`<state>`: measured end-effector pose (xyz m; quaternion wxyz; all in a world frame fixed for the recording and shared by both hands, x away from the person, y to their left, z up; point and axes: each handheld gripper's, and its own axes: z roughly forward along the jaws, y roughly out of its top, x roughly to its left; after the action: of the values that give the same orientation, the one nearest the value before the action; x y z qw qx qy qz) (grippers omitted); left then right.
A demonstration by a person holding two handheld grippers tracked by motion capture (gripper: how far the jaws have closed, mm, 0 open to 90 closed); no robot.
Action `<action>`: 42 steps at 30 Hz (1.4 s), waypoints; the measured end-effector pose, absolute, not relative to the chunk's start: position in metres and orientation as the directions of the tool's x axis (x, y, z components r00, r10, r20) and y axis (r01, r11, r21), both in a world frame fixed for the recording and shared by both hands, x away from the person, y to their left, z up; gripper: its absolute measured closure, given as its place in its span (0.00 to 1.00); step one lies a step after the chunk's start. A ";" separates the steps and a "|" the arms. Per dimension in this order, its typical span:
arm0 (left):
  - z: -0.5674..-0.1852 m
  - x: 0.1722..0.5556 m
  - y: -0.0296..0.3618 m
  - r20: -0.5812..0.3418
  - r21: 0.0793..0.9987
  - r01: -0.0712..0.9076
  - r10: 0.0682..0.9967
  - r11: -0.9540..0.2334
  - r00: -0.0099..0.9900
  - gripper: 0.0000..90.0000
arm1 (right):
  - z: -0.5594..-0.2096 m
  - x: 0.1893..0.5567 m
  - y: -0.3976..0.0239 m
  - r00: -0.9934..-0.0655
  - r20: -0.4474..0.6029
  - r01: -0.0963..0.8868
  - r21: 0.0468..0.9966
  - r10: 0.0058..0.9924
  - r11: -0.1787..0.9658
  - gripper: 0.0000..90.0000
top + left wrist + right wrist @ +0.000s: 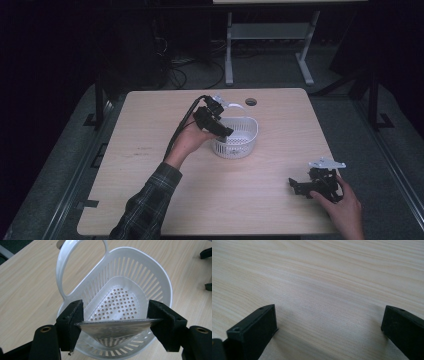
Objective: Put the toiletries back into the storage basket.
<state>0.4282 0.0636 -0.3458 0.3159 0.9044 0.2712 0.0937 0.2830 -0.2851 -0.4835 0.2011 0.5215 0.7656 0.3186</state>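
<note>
Two jaws of the left gripper (115,323) clamp a thin metal plate (117,326) edge-on, crosswise just over the white basket (160,277) mid-table (150,200), while the right gripper (320,184) rests wide open near the right edge.

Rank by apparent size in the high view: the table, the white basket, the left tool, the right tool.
1. table, by far the largest.
2. white basket.
3. left tool and right tool: they look alike, and hands cover parts of both, so I can't rank them.
</note>
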 end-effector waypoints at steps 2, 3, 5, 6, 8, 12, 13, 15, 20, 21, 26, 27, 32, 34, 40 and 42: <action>-0.348 0.428 0.064 -0.001 0.619 0.431 0.548 -0.656 0.836 0.33 | -0.483 0.283 -0.285 -0.375 0.024 0.670 0.698 0.927 0.253 0.00; -0.349 0.427 0.063 -0.002 0.620 0.432 0.549 -0.655 0.836 0.33 | -0.483 0.283 -0.285 -0.375 0.024 0.670 0.697 0.927 0.253 0.00; -0.350 0.427 0.064 0.000 0.624 0.426 0.545 -0.656 0.839 0.33 | -0.483 0.283 -0.285 -0.375 0.024 0.670 0.697 0.927 0.253 0.00; -0.350 0.426 0.064 0.000 0.624 0.427 0.546 -0.655 0.838 0.33 | -0.483 0.283 -0.285 -0.375 0.024 0.670 0.698 0.927 0.253 0.00; -0.350 0.426 0.063 0.005 0.623 0.422 0.543 -0.658 0.840 0.33 | -0.484 0.283 -0.285 -0.375 0.024 0.670 0.698 0.927 0.253 0.00; -0.350 0.426 0.063 0.013 0.624 0.414 0.539 -0.663 0.842 0.32 | -0.483 0.283 -0.285 -0.375 0.024 0.670 0.697 0.927 0.253 0.00; -0.350 0.426 0.063 0.013 0.624 0.413 0.538 -0.663 0.843 0.32 | -0.483 0.283 -0.285 -0.375 0.024 0.670 0.697 0.927 0.253 0.00; -0.350 0.426 0.064 0.017 0.629 0.409 0.538 -0.661 0.843 0.32 | -0.483 0.283 -0.285 -0.375 0.024 0.670 0.697 0.927 0.253 0.00; -0.347 0.424 0.066 0.025 0.651 0.399 0.544 -0.645 0.839 0.21 | -0.483 0.283 -0.285 -0.377 0.024 0.670 0.698 0.926 0.254 0.00; -0.346 0.424 0.067 0.025 0.657 0.395 0.543 -0.642 0.840 0.20 | -0.483 0.283 -0.285 -0.377 0.024 0.669 0.698 0.926 0.254 0.00; -0.339 0.421 0.071 0.034 0.671 0.380 0.538 -0.637 0.842 0.16 | -0.483 0.283 -0.285 -0.377 0.024 0.669 0.698 0.926 0.254 0.00; -0.338 0.420 0.073 0.036 0.673 0.377 0.538 -0.636 0.842 0.16 | -0.483 0.283 -0.285 -0.377 0.024 0.670 0.698 0.926 0.255 0.00; -0.331 0.417 0.081 0.032 0.685 0.371 0.535 -0.627 0.844 0.16 | -0.483 0.283 -0.285 -0.377 0.024 0.670 0.698 0.926 0.255 0.00; -0.328 0.415 0.086 0.033 0.690 0.369 0.537 -0.622 0.843 0.16 | -0.483 0.283 -0.285 -0.377 0.024 0.670 0.698 0.926 0.255 0.00; -0.318 0.408 0.101 0.041 0.704 0.363 0.545 -0.611 0.838 0.16 | -0.483 0.283 -0.285 -0.376 0.025 0.670 0.698 0.926 0.254 0.00; -0.315 0.406 0.106 0.048 0.705 0.361 0.548 -0.611 0.835 0.16 | -0.483 0.283 -0.285 -0.377 0.025 0.669 0.698 0.926 0.254 0.00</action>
<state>0.4057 0.1057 -0.3146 0.3593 0.8879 0.2559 0.1304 0.2828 -0.2851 -0.4834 0.2008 0.5206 0.7660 0.3191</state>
